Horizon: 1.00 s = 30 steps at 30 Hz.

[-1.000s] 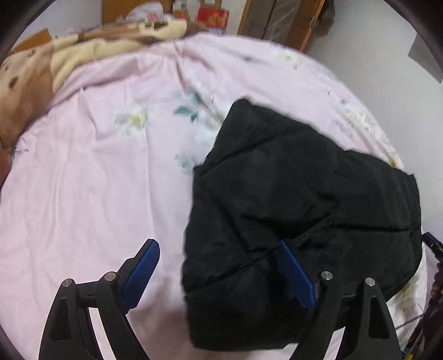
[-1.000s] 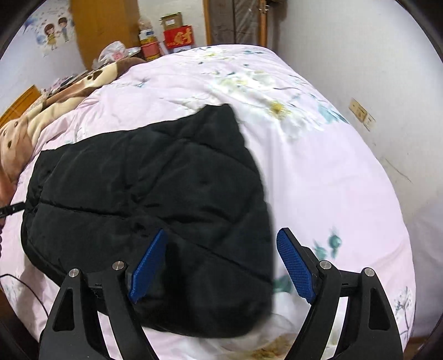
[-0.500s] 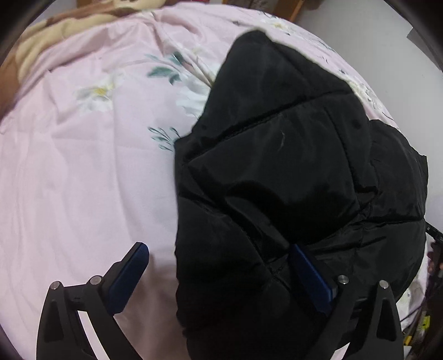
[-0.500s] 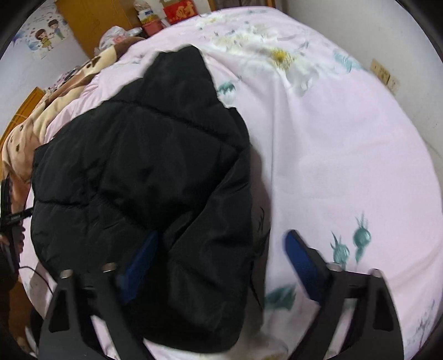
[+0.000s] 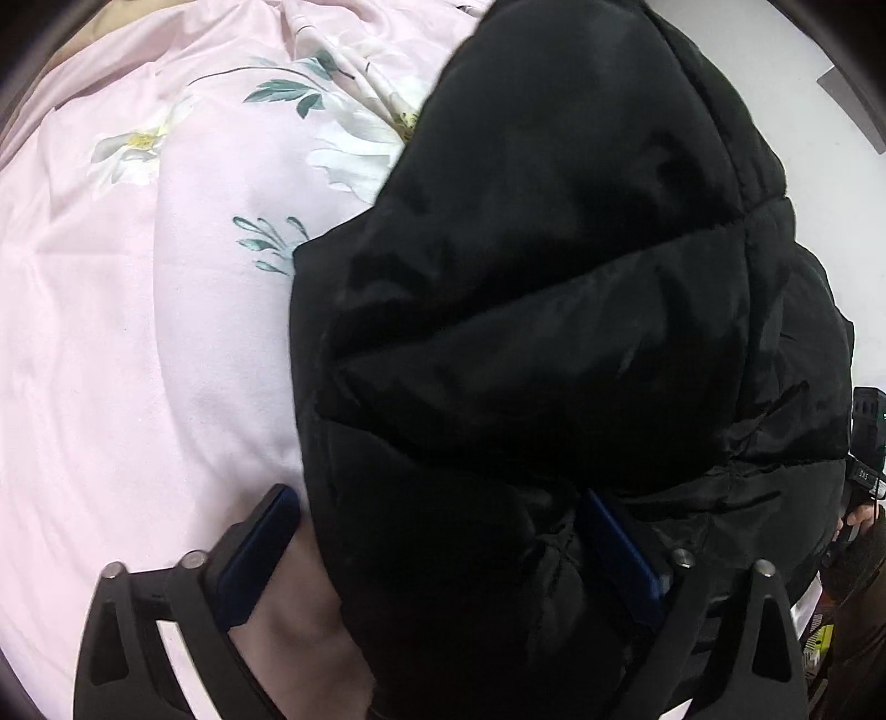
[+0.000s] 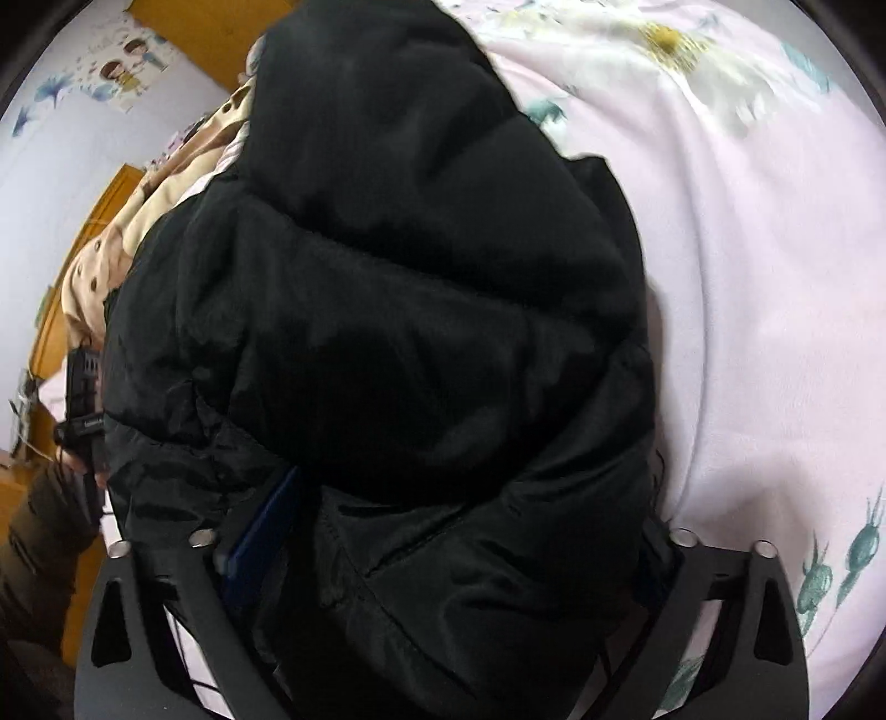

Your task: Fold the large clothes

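A black quilted puffer jacket [image 5: 554, 332] lies bunched and partly folded on the pink floral bed sheet [image 5: 138, 332]; it also fills the right wrist view [image 6: 415, 332]. My left gripper [image 5: 443, 554] is open, its jaws wide apart around the jacket's near left edge, with padded fabric between the blue pads [image 5: 260, 554]. My right gripper [image 6: 454, 565] is open too, straddling the jacket's near right edge; its left blue pad [image 6: 260, 543] shows and the right pad is mostly hidden by fabric.
The pink sheet [image 6: 775, 277] extends to the right. A tan spotted blanket [image 6: 138, 221] and an orange wooden wardrobe [image 6: 183, 33] lie at the left. The other gripper's body and the gloved hand holding it [image 5: 858, 526] show at the right edge.
Both grippers have pushed forward and down onto the jacket, which now fills both views. The jaws stay wide, now with the jacket's edge folds between them.
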{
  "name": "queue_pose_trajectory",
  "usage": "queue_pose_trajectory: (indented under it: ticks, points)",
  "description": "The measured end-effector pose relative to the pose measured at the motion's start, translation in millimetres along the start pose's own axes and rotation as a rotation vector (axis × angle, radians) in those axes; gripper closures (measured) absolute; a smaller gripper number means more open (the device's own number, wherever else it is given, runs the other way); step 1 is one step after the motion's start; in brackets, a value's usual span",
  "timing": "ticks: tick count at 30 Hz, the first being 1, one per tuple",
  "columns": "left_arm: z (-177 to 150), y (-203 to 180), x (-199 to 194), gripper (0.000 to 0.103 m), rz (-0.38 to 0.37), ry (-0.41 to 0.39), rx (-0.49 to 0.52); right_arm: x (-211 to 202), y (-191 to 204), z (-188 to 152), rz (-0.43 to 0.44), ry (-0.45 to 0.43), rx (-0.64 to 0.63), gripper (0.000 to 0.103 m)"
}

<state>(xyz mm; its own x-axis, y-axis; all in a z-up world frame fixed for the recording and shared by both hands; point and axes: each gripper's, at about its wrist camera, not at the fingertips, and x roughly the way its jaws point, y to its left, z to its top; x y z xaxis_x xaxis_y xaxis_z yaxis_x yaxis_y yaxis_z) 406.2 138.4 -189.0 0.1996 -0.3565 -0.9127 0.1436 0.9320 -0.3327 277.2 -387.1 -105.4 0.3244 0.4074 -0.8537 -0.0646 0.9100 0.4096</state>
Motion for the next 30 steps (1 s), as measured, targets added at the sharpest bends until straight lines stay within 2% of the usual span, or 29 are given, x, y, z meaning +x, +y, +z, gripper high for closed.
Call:
queue_pose_trajectory:
  ticks: [3,7,9,11,13,15,18,20,22,25,28,30]
  points:
    - [-2.6,-11.6,-7.2,0.034,-0.002,-0.010,0.028,-4.7,11.8,-1.3,-0.027,-0.012,-0.033,0.031]
    - [-5.4,-24.7,-11.8,0.047,0.049,-0.019,0.020,-9.8,25.4,-4.9,-0.067,-0.025,-0.066,0.043]
    - [-7.1,-26.5,-12.5,0.047,0.052,-0.026,0.016,-11.8,32.5,-9.3,-0.102,-0.041,-0.088,0.045]
    - [-7.5,-19.9,-8.6,0.045,0.022,-0.023,-0.006,-10.6,35.2,-11.0,-0.115,-0.047,-0.089,0.044]
    - [-5.9,-12.0,-3.9,0.029,0.001,-0.007,-0.021,-9.2,36.1,-11.7,-0.121,-0.046,-0.084,0.044]
    - [-3.9,3.4,6.8,0.022,-0.069,0.029,-0.090,-8.7,36.5,-13.0,-0.120,-0.044,-0.076,0.044]
    - [-3.0,11.4,15.7,0.021,-0.137,0.055,-0.129,-3.4,46.4,-7.9,-0.125,-0.036,-0.070,0.043]
    - [-1.8,10.2,18.5,0.025,-0.156,0.078,-0.122,-3.7,44.1,2.3,-0.139,-0.031,-0.076,0.043]
    - [4.1,12.2,17.9,0.037,-0.177,0.088,-0.124,-1.1,47.8,4.1,-0.146,-0.028,-0.076,0.043]
    - [4.9,7.3,14.5,0.050,-0.196,0.077,-0.113,0.4,49.0,5.2,-0.147,-0.032,-0.072,0.043]
    - [-0.5,1.5,7.5,0.059,-0.178,0.052,-0.139,1.7,54.3,3.0,-0.164,-0.046,-0.069,0.044]
    - [2.3,8.5,-6.9,0.065,-0.159,0.023,-0.146,0.7,58.9,-0.1,-0.176,-0.059,-0.070,0.050]
